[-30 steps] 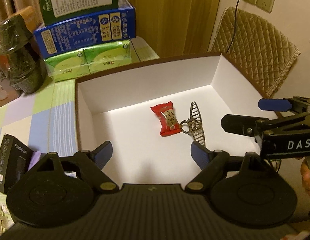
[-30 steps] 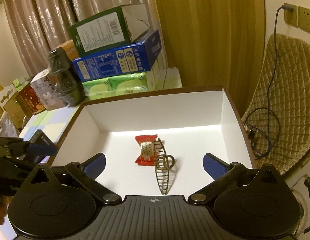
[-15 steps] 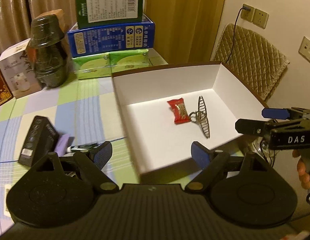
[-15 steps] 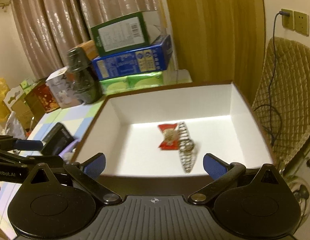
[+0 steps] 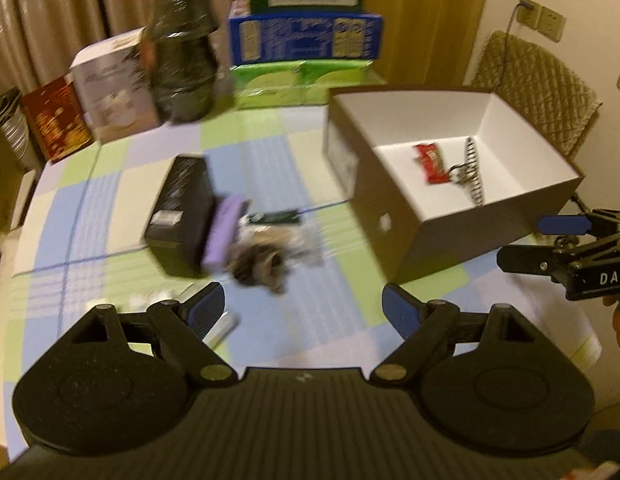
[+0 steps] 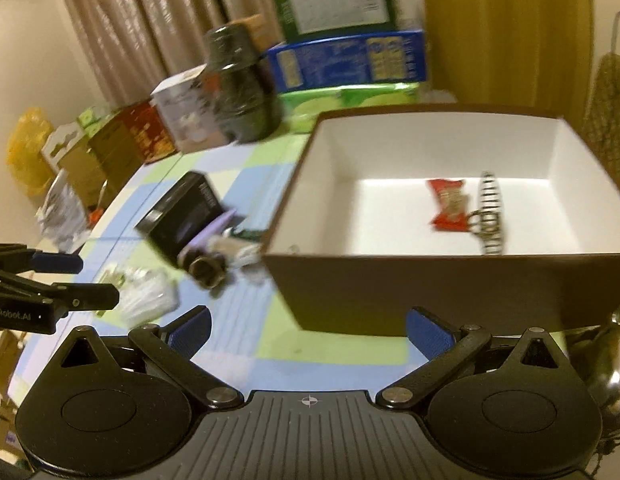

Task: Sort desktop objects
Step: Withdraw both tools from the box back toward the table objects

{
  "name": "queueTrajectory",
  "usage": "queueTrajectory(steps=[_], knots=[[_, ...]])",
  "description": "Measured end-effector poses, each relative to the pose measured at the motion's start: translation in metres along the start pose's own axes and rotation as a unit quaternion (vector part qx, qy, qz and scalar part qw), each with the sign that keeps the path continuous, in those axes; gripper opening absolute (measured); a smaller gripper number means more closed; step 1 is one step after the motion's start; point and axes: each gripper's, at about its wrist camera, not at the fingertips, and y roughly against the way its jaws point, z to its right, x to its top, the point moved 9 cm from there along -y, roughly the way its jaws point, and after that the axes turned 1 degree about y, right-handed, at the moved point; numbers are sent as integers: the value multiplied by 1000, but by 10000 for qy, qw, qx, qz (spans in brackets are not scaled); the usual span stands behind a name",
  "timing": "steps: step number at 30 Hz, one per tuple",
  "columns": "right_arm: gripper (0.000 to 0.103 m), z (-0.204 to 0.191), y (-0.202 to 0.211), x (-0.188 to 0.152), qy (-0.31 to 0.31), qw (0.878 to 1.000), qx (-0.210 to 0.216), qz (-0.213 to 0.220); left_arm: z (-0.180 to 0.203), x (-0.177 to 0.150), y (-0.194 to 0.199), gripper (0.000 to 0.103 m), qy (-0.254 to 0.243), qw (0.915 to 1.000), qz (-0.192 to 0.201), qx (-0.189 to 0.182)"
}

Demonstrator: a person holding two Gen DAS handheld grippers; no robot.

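Left gripper point(image 5: 302, 307) hangs over the checked tablecloth point(image 5: 110, 200), jaws spread wide with nothing between the blue pads. Right gripper point(image 6: 308, 330) is likewise spread and empty, its pads just short of the near wall of the brown box point(image 6: 429, 284).

Taking that white-lined box as the landmark: inside it, on the floor toward the right side, lies a red snack packet point(image 6: 447, 207), and touching the packet's right edge is a metal hair claw point(image 6: 489, 216). Both rest flat, clear of the walls.

Left of the box, out on the cloth, sits a small cluster: a black carton point(image 5: 181, 212), a purple bar point(image 5: 226, 232) leaning against its box-facing side, and a blurred dark furry bundle point(image 5: 262, 264) nearest the box, with a dark flat item point(image 5: 276, 216) just behind it. Motion blur hides what these really are.

Behind the box, a stack of green, blue and dark-green cartons point(image 5: 306, 36), and further left a wrapped dark jar point(image 5: 184, 56).
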Motion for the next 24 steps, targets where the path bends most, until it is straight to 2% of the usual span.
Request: queueTrajectory(steps=[6,12,24], knots=[[101,-34,-22,-5,106,9998,109,-101,-37,-20,2,83,69,9999,-101,69],[101,-54,-43,-12,49,9996,98,-253,-65,-32,-10,83,-68,9997,-209,68],[101,-46,-62,-31,-491,9968,-374,-501,-102,-42,-87,82,-615,9959,-647,-171]])
